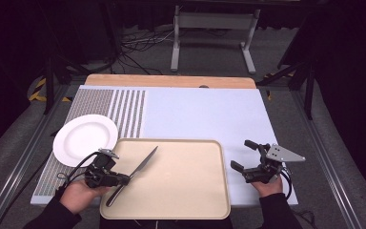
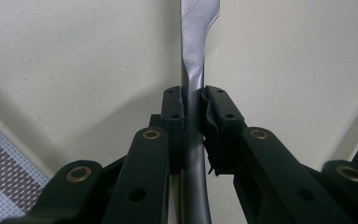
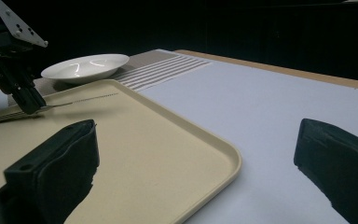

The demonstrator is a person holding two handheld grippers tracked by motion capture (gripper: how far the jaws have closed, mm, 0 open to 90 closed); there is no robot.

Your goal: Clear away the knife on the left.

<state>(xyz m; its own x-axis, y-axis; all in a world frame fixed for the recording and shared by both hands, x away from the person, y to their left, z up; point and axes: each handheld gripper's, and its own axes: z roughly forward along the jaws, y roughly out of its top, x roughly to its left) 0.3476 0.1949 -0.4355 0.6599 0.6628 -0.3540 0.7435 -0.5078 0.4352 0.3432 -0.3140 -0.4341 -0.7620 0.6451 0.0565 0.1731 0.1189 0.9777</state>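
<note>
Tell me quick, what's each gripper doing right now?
Left gripper: shut on the knife, over the tray.
Right gripper: open, holding nothing.

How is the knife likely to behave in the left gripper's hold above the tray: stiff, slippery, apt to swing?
The knife looks like thin, smooth metal, so probably stiff but slippery. The left gripper pinches it at the narrow neck between handle and blade, so it may pivot in the pads. Its flat shape suggests it would not roll on the tray.

Overhead light on the table (image 1: 209, 114), dark surroundings beyond it — glare streaks on the plate (image 3: 85, 66), near jaws soft-focus, high view slightly blurry.
</note>
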